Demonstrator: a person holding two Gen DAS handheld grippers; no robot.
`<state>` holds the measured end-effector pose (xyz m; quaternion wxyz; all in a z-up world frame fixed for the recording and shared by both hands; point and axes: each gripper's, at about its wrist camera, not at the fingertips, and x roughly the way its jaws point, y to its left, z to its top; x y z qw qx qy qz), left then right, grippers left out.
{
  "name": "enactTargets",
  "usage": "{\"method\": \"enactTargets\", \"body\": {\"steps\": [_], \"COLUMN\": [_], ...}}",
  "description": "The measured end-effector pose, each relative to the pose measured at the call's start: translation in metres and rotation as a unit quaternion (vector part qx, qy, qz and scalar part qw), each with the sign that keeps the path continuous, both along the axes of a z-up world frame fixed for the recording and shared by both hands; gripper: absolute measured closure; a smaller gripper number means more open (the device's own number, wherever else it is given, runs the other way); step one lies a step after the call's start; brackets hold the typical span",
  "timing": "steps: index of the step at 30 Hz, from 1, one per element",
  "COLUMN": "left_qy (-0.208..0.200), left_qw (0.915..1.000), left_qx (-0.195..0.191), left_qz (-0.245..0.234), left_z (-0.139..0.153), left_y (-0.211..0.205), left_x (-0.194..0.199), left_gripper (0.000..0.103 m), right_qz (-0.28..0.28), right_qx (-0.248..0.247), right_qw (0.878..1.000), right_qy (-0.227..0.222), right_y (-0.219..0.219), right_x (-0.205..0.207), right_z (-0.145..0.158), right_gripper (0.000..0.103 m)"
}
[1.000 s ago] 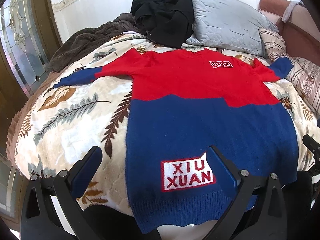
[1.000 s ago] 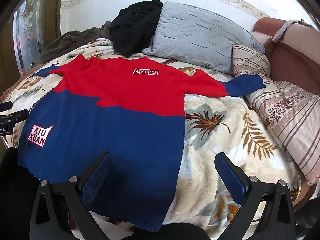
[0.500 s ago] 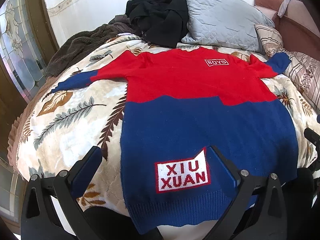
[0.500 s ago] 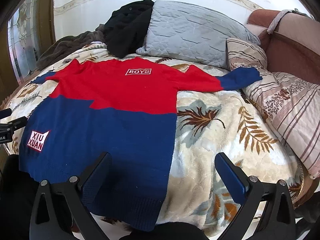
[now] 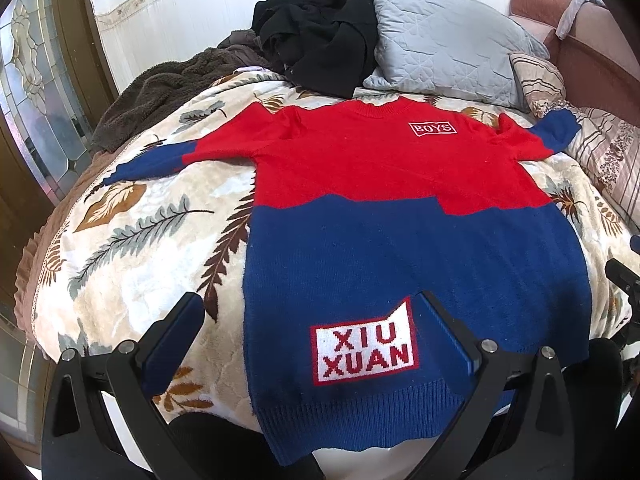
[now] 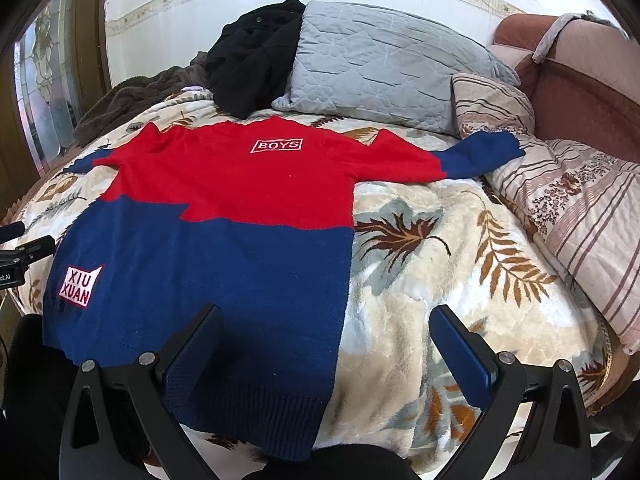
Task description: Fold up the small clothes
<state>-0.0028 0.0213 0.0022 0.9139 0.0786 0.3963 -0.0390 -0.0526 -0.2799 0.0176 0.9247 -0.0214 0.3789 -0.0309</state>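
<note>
A small red and blue sweater [image 5: 400, 208] lies flat, front up, on a leaf-patterned blanket [image 5: 132, 248], sleeves spread to both sides and hem toward me. It also shows in the right wrist view [image 6: 224, 216]. My left gripper [image 5: 312, 320] is open and empty above the hem's left corner, near the white XIU XUAN patch [image 5: 364, 348]. My right gripper [image 6: 328, 332] is open and empty above the hem's right corner, with its left finger [image 6: 192, 348] over the blue knit.
A black garment [image 5: 320, 36], a grey pillow [image 5: 448, 40] and a brown throw [image 5: 160, 88] lie at the bed's head. A striped pillow [image 6: 580, 216] and a red-brown sofa [image 6: 580, 92] are on the right. A glass door [image 5: 32, 92] stands at the left.
Both grippers have drifted slightly over the hem; the sweater sits a little further left in each view. Nothing was grasped and the sweater has not moved.
</note>
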Motion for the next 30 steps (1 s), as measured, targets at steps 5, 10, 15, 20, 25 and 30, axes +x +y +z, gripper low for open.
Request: {"method": "enactTargets", "body": {"steps": [5, 10, 15, 20, 25, 30], "left_qy": [0.001, 0.013, 0.024, 0.027, 0.038, 0.041], "left_qw": [1.0000, 0.9999, 0.9997, 0.9996, 0.9991, 0.9990], "left_qx": [0.001, -0.004, -0.011, -0.012, -0.016, -0.017], "left_qz": [-0.003, -0.003, -0.001, 0.000, 0.003, 0.005], "left_z": [0.001, 0.000, -0.002, -0.003, -0.006, -0.009], "left_y": [-0.001, -0.002, -0.002, -0.002, 0.001, 0.001], "left_x": [0.002, 0.008, 0.013, 0.013, 0.018, 0.022], "left_gripper": [0.000, 0.000, 0.000, 0.000, 0.000, 0.000], "right_qz": [-0.006, -0.011, -0.010, -0.006, -0.002, 0.001], "right_qx": [0.005, 0.008, 0.027, 0.031, 0.032, 0.031], "right_qw": [1.000, 1.000, 1.000, 1.000, 0.999, 0.999], "right_qy": [0.002, 0.006, -0.002, 0.003, 0.006, 0.011], "right_y": [-0.004, -0.008, -0.013, -0.012, -0.009, -0.009], "right_x": [0.003, 0.005, 0.001, 0.003, 0.007, 0.011], "right_z": [-0.001, 0.000, 0.003, 0.001, -0.002, -0.005], "right_gripper": [0.001, 0.001, 0.001, 0.001, 0.001, 0.001]}}
